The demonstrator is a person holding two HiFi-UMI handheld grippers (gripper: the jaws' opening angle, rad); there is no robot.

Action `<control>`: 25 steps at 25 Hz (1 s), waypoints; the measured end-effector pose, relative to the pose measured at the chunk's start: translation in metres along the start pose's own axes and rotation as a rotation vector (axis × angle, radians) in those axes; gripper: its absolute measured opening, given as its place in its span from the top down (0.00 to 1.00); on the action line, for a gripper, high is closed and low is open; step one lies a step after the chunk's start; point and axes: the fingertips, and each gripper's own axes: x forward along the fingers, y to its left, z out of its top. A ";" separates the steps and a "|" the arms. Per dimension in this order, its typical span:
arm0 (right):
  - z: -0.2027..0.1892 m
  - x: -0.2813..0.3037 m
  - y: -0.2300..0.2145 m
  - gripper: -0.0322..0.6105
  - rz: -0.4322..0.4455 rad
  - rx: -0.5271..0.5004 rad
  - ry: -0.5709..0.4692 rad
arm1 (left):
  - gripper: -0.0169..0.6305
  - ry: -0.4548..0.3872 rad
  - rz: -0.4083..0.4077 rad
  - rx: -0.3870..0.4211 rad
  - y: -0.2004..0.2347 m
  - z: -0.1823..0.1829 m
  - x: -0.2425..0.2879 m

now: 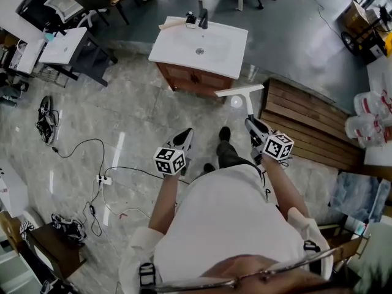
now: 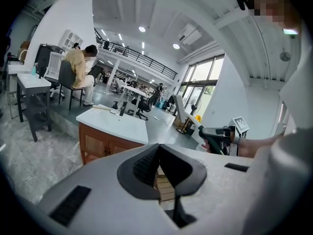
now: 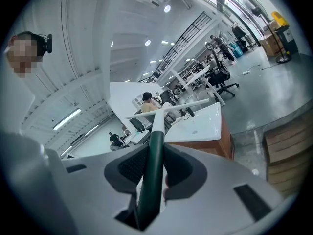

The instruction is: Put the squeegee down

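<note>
The squeegee [image 1: 239,91] has a white blade and a dark green handle [image 3: 155,146]. My right gripper [image 1: 250,123] is shut on that handle and holds the squeegee in the air, blade forward, just short of the white sink vanity [image 1: 184,49]. In the right gripper view the blade [image 3: 171,108] lies across the vanity top [image 3: 203,124]. My left gripper [image 1: 185,134] is held beside it to the left, shut with nothing between its pads [image 2: 146,164]. The left gripper view shows the vanity [image 2: 115,123] ahead and the right gripper [image 2: 217,137] with the squeegee off to the right.
A black faucet [image 1: 203,19] and a small bottle stand at the vanity's back edge. A slatted wooden platform [image 1: 309,122] lies to the right. Cables and a power strip [image 1: 104,179] trail over the marble floor at left. Desks, chairs and a seated person are beyond.
</note>
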 end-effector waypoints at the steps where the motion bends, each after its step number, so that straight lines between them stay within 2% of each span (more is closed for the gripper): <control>1: 0.004 0.006 -0.005 0.79 0.001 0.000 0.001 | 0.97 0.002 0.002 -0.001 0.004 0.003 0.006; 15: 0.088 0.090 -0.079 0.79 0.031 -0.027 0.046 | 0.97 0.023 0.058 -0.012 0.045 0.067 0.108; 25: 0.136 0.129 -0.145 0.79 0.035 -0.026 0.082 | 0.97 0.020 0.098 -0.014 0.057 0.104 0.181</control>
